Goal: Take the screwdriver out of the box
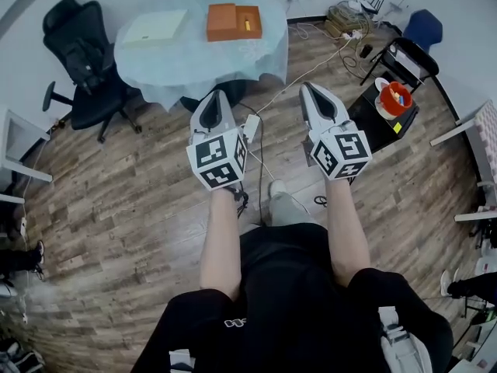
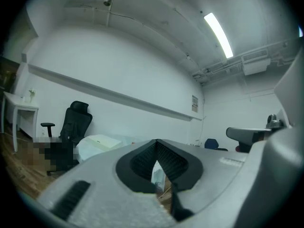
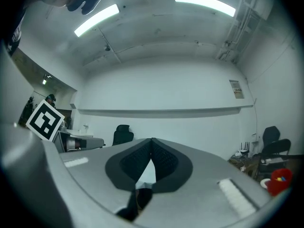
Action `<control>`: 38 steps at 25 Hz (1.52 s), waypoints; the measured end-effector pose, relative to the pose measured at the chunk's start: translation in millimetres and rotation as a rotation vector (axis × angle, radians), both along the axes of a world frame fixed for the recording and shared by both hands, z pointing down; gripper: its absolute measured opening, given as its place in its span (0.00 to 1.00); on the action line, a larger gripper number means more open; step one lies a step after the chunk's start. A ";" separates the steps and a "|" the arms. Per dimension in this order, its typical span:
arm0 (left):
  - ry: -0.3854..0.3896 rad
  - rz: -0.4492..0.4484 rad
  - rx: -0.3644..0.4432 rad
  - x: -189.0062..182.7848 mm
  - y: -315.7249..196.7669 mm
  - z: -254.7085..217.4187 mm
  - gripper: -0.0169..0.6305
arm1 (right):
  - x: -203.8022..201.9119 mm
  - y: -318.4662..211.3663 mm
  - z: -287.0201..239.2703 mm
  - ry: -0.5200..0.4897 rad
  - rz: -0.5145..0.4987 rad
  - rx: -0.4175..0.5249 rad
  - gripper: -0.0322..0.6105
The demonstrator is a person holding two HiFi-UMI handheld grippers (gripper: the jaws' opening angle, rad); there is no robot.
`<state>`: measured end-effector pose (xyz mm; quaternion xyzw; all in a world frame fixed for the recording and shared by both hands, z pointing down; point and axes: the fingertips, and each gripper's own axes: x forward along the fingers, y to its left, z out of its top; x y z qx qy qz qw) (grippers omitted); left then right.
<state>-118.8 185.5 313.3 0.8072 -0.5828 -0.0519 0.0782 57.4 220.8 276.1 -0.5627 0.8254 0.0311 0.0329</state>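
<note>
An orange box (image 1: pixel 233 22) lies open on a round table (image 1: pixel 194 61) draped in pale blue cloth, far ahead in the head view. A small yellow-handled tool, probably the screwdriver (image 1: pixel 247 24), shows in its right half. Both grippers are held level over the wooden floor, well short of the table. My left gripper (image 1: pixel 216 95) is shut with nothing in it, its ribbed pads meeting at the tips (image 2: pixel 156 142). My right gripper (image 1: pixel 309 88) is likewise shut and empty, its tips (image 3: pixel 152 139) together. The box is hidden behind the jaws in both gripper views.
A flat white box (image 1: pixel 155 28) lies on the table's left. A black office chair (image 1: pixel 81 61) stands left of the table. A black side table (image 1: pixel 384 119) with a red bowl (image 1: pixel 396 98) is at the right. Cables (image 1: pixel 345 18) trail across the floor behind it.
</note>
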 end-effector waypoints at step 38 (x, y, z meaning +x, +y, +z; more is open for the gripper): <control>-0.161 0.021 -0.005 190.9 -407.9 8.6 0.03 | 146.6 -450.4 23.5 -0.185 -0.134 -0.008 0.06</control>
